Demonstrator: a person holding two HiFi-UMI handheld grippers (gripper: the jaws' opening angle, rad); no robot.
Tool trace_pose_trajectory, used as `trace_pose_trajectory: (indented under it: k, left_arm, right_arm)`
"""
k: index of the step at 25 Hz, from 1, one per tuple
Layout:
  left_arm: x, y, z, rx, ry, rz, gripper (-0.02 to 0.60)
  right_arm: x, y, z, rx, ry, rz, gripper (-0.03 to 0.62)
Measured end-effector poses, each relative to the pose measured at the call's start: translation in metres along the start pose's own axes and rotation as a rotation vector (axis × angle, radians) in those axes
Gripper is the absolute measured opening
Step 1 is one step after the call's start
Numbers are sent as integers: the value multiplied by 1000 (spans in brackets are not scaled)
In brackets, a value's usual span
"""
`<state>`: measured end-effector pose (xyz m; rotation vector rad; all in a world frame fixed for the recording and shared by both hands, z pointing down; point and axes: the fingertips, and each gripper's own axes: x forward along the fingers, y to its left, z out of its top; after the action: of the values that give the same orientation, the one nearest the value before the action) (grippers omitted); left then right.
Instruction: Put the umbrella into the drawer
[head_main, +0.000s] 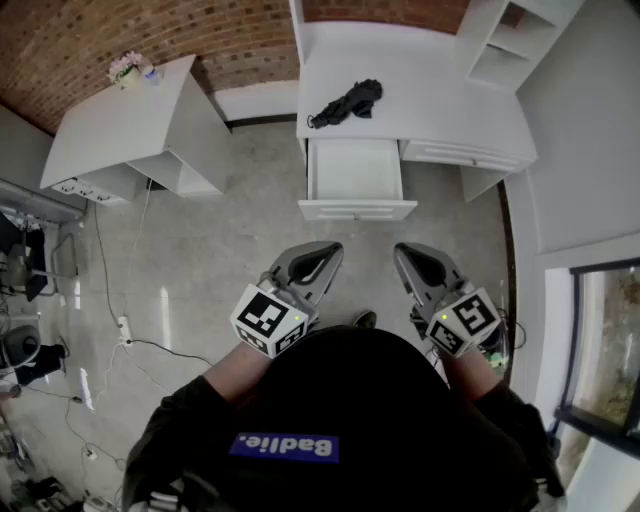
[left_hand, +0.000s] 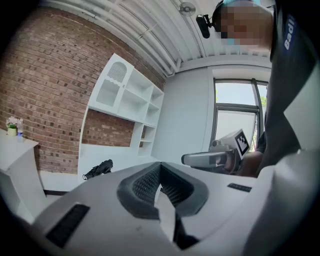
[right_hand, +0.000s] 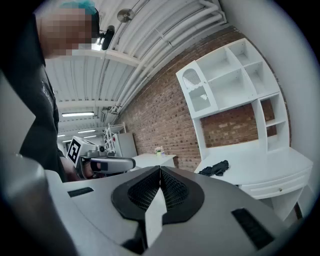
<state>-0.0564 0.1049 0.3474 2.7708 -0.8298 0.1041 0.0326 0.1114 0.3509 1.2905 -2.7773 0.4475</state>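
Looks light and floppy, that folded black fabric umbrella (head_main: 347, 102) on the white tabletop (head_main: 440, 95); probably best pinched mid-bundle. Holding nothing yet, left claw (head_main: 322, 256) and right claw (head_main: 408, 258) both clenched.

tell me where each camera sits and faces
Head view: on the person's head, steeply down at floor, open drawer and desk; left gripper, right gripper, shirt show.
Left gripper view: on that gripper, along its shut jaws toward the brick wall; right gripper, shirt show.
Right gripper view: on that gripper, along its shut jaws toward the desk; left gripper shows.
Shared: all three show the umbrella on the desk.
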Motion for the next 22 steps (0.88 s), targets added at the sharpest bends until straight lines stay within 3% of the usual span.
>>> trace_pose_trajectory:
  k: [15, 22]
  left_arm:
    - [-3, -6, -1, 7, 0, 1, 2]
    - [7, -7, -1, 17, 10, 36, 3]
  right_arm:
    - [-4, 0, 2, -7, -12, -4, 31]
    - [-11, -11, 3, 4, -24, 8, 31]
